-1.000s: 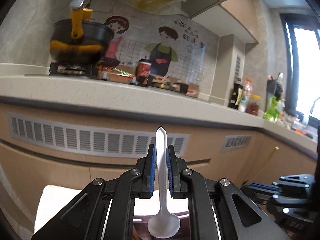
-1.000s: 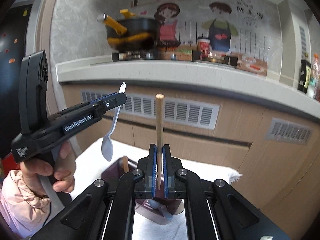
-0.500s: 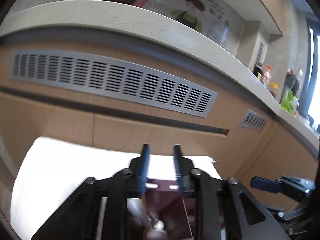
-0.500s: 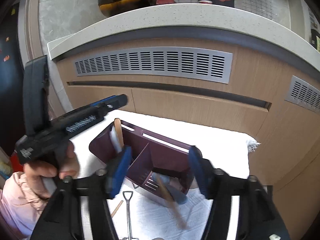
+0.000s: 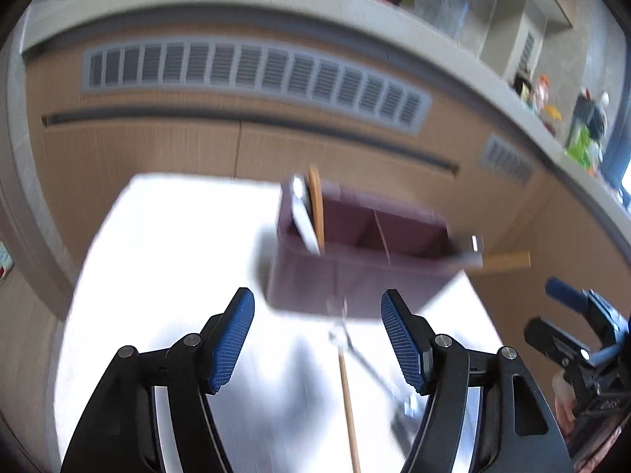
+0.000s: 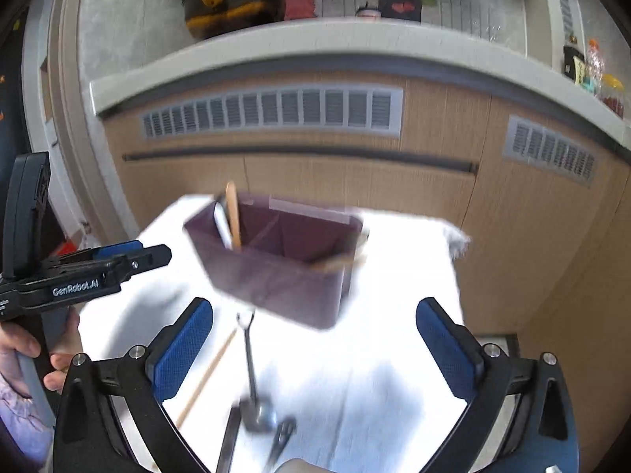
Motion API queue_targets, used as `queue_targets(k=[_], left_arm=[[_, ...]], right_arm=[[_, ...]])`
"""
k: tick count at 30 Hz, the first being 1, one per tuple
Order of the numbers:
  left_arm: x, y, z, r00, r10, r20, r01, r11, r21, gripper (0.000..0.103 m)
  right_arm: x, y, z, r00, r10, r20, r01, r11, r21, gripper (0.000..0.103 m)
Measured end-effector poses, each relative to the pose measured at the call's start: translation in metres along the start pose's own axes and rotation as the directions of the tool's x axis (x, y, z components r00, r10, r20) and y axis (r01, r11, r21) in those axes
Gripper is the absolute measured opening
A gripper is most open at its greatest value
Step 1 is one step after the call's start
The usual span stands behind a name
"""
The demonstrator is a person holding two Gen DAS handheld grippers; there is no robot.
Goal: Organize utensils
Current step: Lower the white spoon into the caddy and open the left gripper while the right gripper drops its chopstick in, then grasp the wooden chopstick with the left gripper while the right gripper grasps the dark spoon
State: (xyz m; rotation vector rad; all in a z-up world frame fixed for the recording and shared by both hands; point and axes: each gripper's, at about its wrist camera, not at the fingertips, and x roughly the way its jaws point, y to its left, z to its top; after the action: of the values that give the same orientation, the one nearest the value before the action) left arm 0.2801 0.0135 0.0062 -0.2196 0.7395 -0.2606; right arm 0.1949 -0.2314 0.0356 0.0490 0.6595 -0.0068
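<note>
Utensils sit partly sorted around a maroon caddy (image 6: 276,272) on a white cloth (image 6: 394,315). Both the left gripper (image 5: 317,339) and the right gripper (image 6: 313,351) hover near its front wall, jaws spread wide and empty. Inside its left end stand a white spoon (image 6: 221,225) and a wooden stick (image 6: 233,215); another wooden stick (image 6: 335,263) leans out over its right end. In front of it on the cloth lie a metal spoon (image 6: 252,386) and a chopstick (image 6: 207,374).

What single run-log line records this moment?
left tongs: open, empty | right tongs: open, empty | organizer: holds utensils | loose wooden stick, metal spoon: on white cloth
</note>
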Motion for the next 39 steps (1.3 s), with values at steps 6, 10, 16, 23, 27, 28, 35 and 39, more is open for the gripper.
queue_targets(k=[6, 10, 16, 23, 27, 28, 35, 39], left_arm=[[-0.013, 0.0, -0.056, 0.993, 0.042, -0.106, -0.038, 0.998, 0.045, 0.069], [-0.021, 0.004, -0.078, 0.988, 0.071, -0.138, -0.064, 0.996, 0.058, 0.076], [-0.018, 0.018, -0.093, 0.979, 0.069, -0.19, -0.068, 0.998, 0.014, 0.076], [-0.02, 0.031, -0.096, 0.973, 0.103, -0.207, -0.107, 0.994, -0.009, 0.076], [-0.02, 0.028, -0.096, 0.972, 0.104, -0.208, -0.107, 0.994, -0.001, 0.076], [-0.018, 0.026, -0.095, 0.972, 0.104, -0.21, -0.105, 0.994, 0.004, 0.076], [-0.016, 0.01, -0.097, 0.969, 0.106, -0.225, -0.097, 0.994, 0.051, 0.076], [-0.01, -0.001, -0.097, 0.961, 0.118, -0.251, -0.099, 0.991, 0.087, 0.076]], right_arm=[[0.008, 0.021, -0.043, 0.993, 0.029, -0.119, -0.037, 0.997, -0.069, 0.103], [0.021, 0.03, -0.065, 0.985, -0.012, -0.174, -0.006, 0.995, -0.102, 0.103], [0.041, 0.031, -0.08, 0.975, -0.041, -0.218, 0.02, 0.995, -0.096, 0.103], [0.038, 0.047, -0.103, 0.935, 0.142, -0.326, -0.162, 0.986, -0.036, 0.049], [0.036, 0.058, -0.114, 0.916, 0.17, -0.365, -0.196, 0.98, -0.035, 0.034], [0.037, 0.061, -0.114, 0.916, 0.165, -0.366, -0.194, 0.98, -0.043, 0.031], [0.043, 0.072, -0.115, 0.926, 0.08, -0.368, -0.132, 0.984, -0.116, 0.014], [0.036, 0.063, -0.116, 0.933, 0.071, -0.352, -0.118, 0.987, -0.112, 0.011]])
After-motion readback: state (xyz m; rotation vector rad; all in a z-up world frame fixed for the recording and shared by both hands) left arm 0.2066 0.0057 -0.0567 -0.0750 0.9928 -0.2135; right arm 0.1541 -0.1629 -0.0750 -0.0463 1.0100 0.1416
